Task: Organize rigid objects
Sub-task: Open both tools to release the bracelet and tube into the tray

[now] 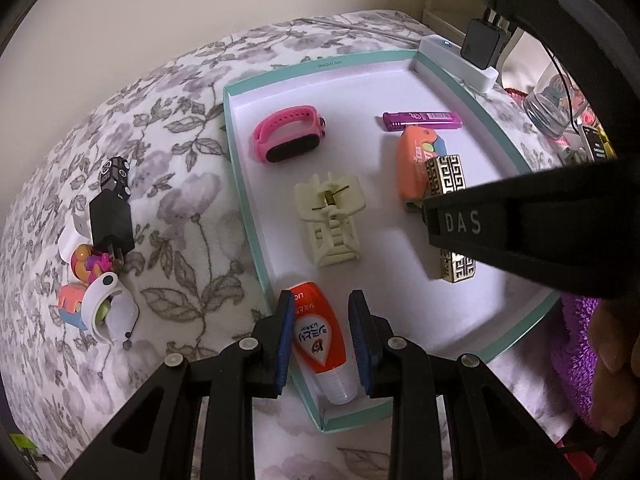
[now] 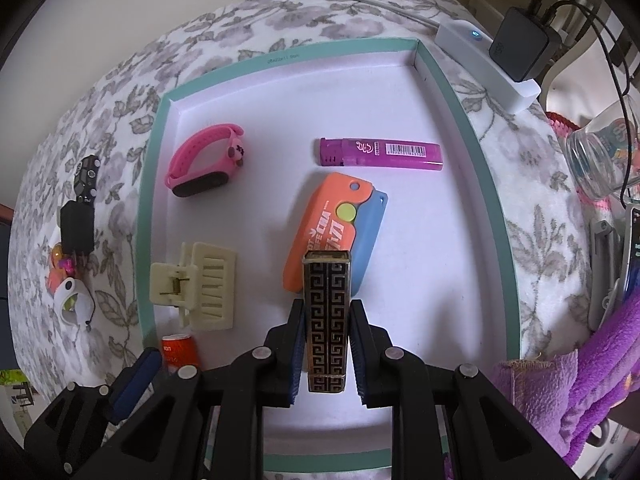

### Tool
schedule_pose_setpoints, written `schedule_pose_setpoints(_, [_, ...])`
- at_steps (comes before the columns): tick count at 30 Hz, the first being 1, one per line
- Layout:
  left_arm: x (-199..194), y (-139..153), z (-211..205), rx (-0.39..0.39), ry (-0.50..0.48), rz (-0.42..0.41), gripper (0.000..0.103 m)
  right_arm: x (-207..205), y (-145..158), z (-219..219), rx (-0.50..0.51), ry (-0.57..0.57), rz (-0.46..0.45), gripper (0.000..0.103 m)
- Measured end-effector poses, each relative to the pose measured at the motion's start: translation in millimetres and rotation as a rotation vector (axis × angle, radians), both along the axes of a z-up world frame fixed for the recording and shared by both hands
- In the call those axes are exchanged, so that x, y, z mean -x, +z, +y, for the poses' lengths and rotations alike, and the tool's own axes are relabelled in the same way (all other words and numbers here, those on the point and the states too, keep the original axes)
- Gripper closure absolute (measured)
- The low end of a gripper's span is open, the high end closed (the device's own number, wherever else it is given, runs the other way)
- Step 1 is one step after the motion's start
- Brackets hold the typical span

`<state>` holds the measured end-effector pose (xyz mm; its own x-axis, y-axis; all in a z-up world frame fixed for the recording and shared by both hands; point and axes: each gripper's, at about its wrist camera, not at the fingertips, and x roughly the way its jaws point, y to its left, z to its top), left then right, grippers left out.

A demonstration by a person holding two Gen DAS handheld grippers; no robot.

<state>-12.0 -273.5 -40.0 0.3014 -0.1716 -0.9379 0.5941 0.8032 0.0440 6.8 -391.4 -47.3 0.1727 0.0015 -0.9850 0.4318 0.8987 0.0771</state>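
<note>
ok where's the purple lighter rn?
In the right wrist view the purple lighter lies flat in the tray, toward its far right part, just beyond the orange and blue cutter and right of the pink wristband.

We take the teal-rimmed tray (image 2: 460, 120) as our landmark. At its far left lies a pink wristband (image 2: 204, 162) on its side; at the far right, a purple lighter (image 2: 380, 153) lies flat, parallel to the far wall. Just nearer than the lighter, an orange-and-blue folding case (image 2: 324, 232) lies fanned open. A cream hair claw (image 2: 200, 286) rests near the left wall. A gold, key-patterned rectangular piece (image 2: 327, 320) stands at the tray's middle, overlapping the case's near end. An orange-and-white bottle (image 1: 320, 336) lies at the near-left corner, clear cap toward the near wall.
</note>
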Motion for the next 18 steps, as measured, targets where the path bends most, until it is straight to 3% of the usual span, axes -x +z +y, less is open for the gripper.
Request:
schedule_pose_setpoints(4, [-0.7,3.3,0.2,0.002,0.006,-0.014,0.074,-1.7,5.0,0.0,0.004,-0.003,-0.021,0.052])
schedule_pose_setpoints(12, [-5.5,21.2,10.6,0.053,0.045,-0.052,0.072,-2.1,24.6,-1.7,0.025,-0.013,-0.086,0.052])
schedule_pose_setpoints(18, [-15.9,37.3,26.7,0.100,0.112,-0.084,0.052,-3.3,37.4,0.1,0.045,-0.009,-0.140,0.042])
